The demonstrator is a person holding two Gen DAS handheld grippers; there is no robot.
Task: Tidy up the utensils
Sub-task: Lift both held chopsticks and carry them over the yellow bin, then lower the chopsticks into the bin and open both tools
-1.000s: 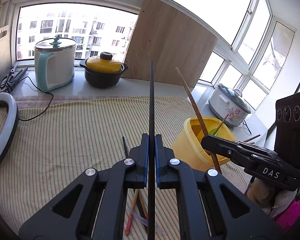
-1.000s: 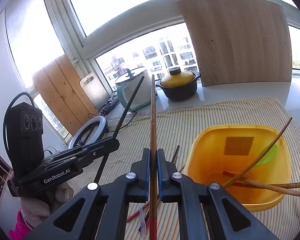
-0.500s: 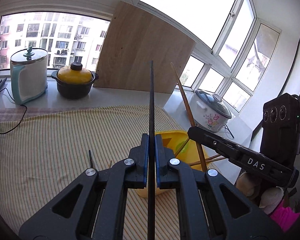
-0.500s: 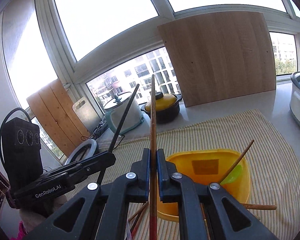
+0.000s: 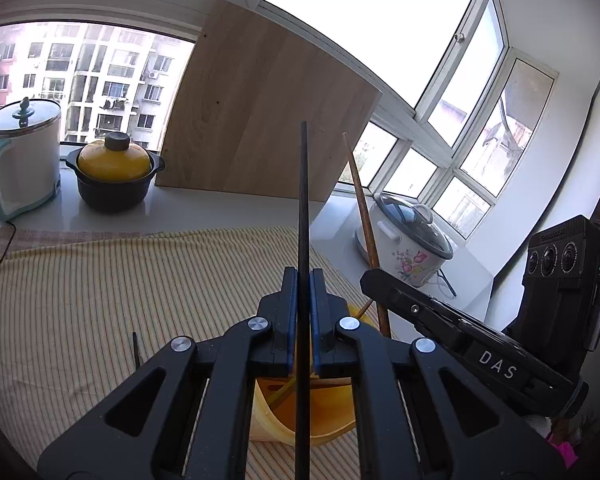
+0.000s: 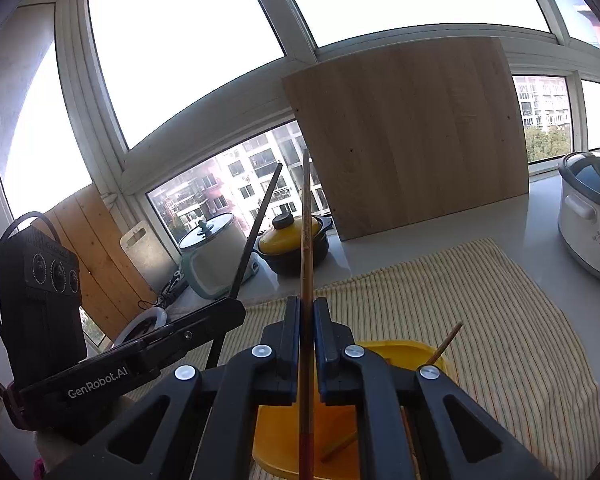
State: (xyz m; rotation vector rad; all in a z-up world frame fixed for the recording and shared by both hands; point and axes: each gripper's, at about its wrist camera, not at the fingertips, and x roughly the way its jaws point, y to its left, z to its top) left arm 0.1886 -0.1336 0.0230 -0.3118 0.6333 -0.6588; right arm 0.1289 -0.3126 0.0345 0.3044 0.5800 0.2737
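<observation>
Left wrist view: showed the left gripper (image 5: 303, 320) clamped on a black chopstick (image 5: 303, 208), held upright, directly above the yellow bin (image 5: 300, 420), which sat on the striped cloth (image 5: 100, 288). Compared with a second earlier, had swung from the open cloth, where the bin stood off to the right, to a spot over the bin's mouth; bin now largely hidden beneath the jaws. Loose black chopstick (image 5: 137, 350) left lying on the cloth to the left. Right wrist view: showed the right gripper (image 6: 307, 334) closed on a brown wooden chopstick (image 6: 307, 248), also upright, likewise carried from beside the bin to above its near rim (image 6: 400, 346). Wooden chopsticks (image 6: 446, 344) already resting inside, one leaning out over the far edge. Meant, as a judgement, that both carried sticks had reached the drop position and that only lowering and release remained for this pair, with at least the one stray stick on the cloth yet to collect. Both grippers held side by side, close together, pitched forward and slightly upward toward the windows, sticks pointing up past the wooden board (image 6: 412, 136); lower ends ran out of frame, so whether they had entered the bin could not be told.
</observation>
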